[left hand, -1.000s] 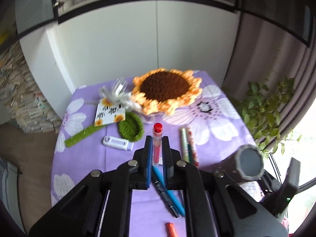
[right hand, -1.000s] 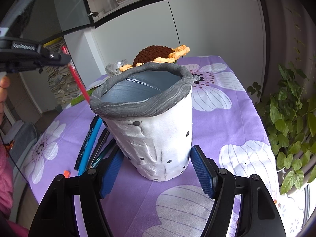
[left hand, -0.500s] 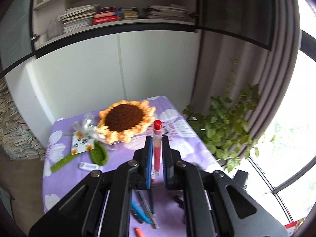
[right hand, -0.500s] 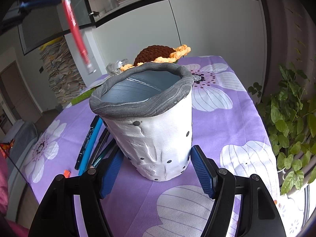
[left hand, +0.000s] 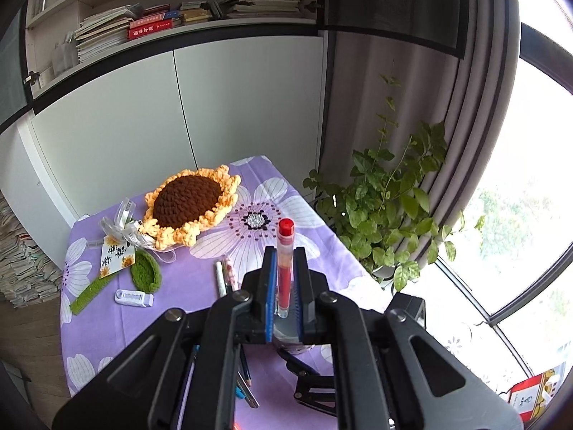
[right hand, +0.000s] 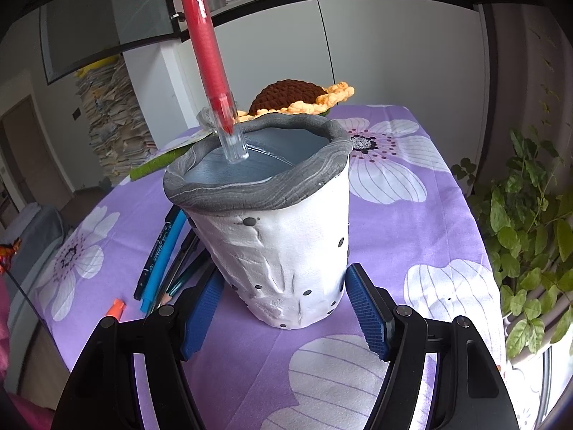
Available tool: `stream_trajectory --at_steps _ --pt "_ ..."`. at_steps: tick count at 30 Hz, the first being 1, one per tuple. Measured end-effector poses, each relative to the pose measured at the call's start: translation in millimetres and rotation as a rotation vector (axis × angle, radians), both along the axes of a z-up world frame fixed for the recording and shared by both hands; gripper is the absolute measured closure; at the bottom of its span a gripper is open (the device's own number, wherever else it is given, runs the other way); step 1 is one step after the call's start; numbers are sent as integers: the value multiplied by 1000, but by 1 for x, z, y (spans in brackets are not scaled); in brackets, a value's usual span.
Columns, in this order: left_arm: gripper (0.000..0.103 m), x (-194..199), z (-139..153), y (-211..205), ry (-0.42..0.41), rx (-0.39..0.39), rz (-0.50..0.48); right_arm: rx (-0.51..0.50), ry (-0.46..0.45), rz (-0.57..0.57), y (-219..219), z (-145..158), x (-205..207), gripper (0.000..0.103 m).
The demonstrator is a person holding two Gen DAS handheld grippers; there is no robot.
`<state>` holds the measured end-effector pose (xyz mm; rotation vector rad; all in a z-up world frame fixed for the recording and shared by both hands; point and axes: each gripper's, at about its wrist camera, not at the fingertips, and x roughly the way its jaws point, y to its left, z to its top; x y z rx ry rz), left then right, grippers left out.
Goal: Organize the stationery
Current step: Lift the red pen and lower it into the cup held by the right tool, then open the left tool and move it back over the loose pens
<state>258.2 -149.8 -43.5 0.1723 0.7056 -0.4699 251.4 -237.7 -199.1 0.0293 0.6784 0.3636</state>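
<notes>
My left gripper (left hand: 285,279) is shut on a red pen (left hand: 284,265) and holds it upright. In the right wrist view the red pen (right hand: 207,50) hangs tip-down with its clear end just above the mouth of the white pen holder (right hand: 275,243) with a grey rim. My right gripper (right hand: 286,308) is open; its blue pads stand on either side of the holder's base, a little apart from it. A blue marker (right hand: 161,251) and dark pens (right hand: 182,268) lie on the cloth left of the holder.
A crochet sunflower (left hand: 189,200) sits at the table's far side, with a green crochet leaf (left hand: 145,276), a white clip (left hand: 133,298) and two pens (left hand: 224,276). An orange cap (right hand: 116,308) lies near the left edge. A potted plant (right hand: 530,215) stands right of the table.
My left gripper has carried the red pen up and rightward, over the holder; its tip now hangs at the holder's mouth. The right gripper and holder have not moved.
</notes>
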Motion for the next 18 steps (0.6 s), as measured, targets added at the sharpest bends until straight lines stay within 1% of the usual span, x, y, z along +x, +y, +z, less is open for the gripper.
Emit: stream_trajectory --at_steps 2,6,11,18 --pt "96 -1 -7 -1 7 12 -7 -15 -2 -2 1 0 0 31" --pt "96 0 -25 -3 36 45 -5 -67 23 -8 8 -4 4 32" --pt "96 10 -45 -2 101 56 7 -67 21 -4 8 -5 4 32" --pt "96 23 -57 1 145 62 29 -62 28 -2 8 -5 4 32"
